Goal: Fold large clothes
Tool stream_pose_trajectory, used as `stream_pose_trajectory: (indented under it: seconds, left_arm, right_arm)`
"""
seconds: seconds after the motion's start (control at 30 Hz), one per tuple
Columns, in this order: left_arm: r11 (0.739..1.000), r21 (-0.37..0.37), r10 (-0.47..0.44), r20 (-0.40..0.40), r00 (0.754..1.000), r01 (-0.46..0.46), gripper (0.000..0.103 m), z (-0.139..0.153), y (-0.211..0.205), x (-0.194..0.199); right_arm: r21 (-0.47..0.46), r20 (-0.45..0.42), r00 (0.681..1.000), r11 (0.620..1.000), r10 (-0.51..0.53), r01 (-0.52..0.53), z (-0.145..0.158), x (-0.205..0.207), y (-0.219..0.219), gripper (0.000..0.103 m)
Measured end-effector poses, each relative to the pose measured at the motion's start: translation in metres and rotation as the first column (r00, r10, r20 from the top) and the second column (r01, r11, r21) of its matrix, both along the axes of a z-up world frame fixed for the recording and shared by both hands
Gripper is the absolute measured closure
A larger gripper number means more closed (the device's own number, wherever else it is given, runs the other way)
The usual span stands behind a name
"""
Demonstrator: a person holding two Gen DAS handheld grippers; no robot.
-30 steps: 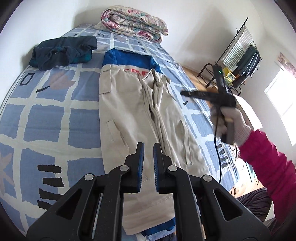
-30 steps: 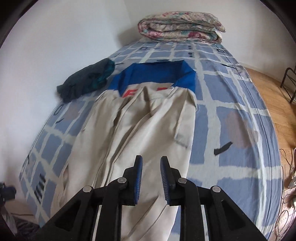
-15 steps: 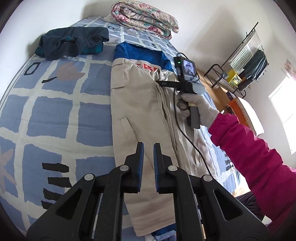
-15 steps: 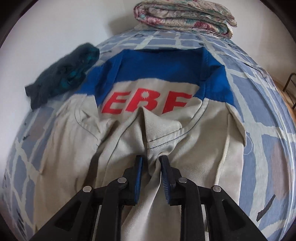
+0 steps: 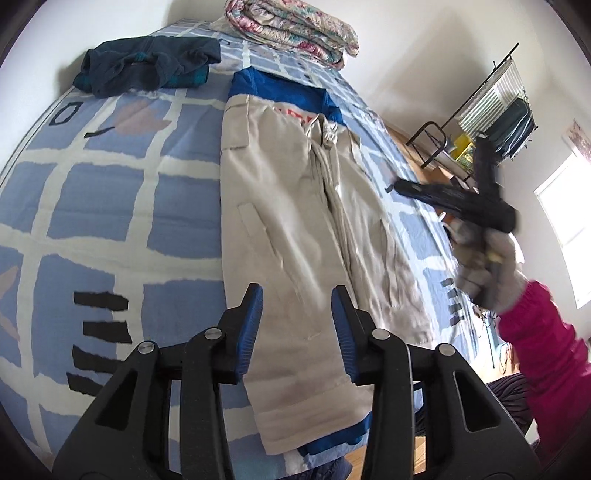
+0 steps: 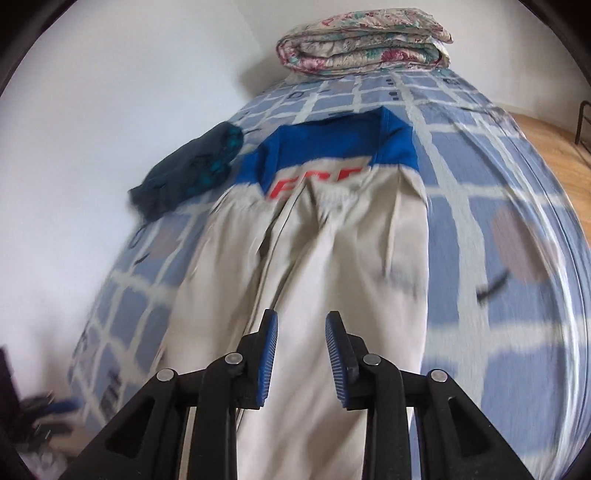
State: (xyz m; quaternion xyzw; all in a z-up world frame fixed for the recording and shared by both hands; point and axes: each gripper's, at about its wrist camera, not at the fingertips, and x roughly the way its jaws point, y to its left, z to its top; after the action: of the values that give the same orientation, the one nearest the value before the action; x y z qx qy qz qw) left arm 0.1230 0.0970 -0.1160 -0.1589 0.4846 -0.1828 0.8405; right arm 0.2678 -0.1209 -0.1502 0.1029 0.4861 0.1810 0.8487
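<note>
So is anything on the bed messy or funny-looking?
Yes. The dark teal garment sits in a crumpled heap near the wall, not folded like the flowered quilt. The beige jacket lies flat, but its middle flap bunches unevenly near the red letters. Nothing looks spilled or torn.

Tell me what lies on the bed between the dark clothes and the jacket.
Nothing: only bare checked bedsheet separates the dark clothes from the jacket. The left wrist view shows it best; the right wrist view agrees.

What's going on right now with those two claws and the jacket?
Left gripper open, empty. Right gripper open, empty. Beige jacket flat on bed, sides folded in. Nothing in the way.
</note>
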Motion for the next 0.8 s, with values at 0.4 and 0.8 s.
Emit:
stream_pose_trajectory:
  seconds: [0.4, 0.8]
  left_arm:
    - [0.995, 0.063, -0.081, -0.028, 0.996, 0.082, 0.065, -0.049, -0.045, -0.056]
    - [0.971, 0.216, -0.105, -0.008, 0.994, 0.105, 0.060, -0.069, -0.072, -0.087]
  right_arm:
    - [-0.092, -0.063, 0.973, 0.969, 0.223, -0.228, -0.031, -0.198, 0.038, 0.074]
    - [-0.077, -0.078, 0.972, 0.971, 0.222, -0.228, -0.041, -0.237, 0.010, 0.067]
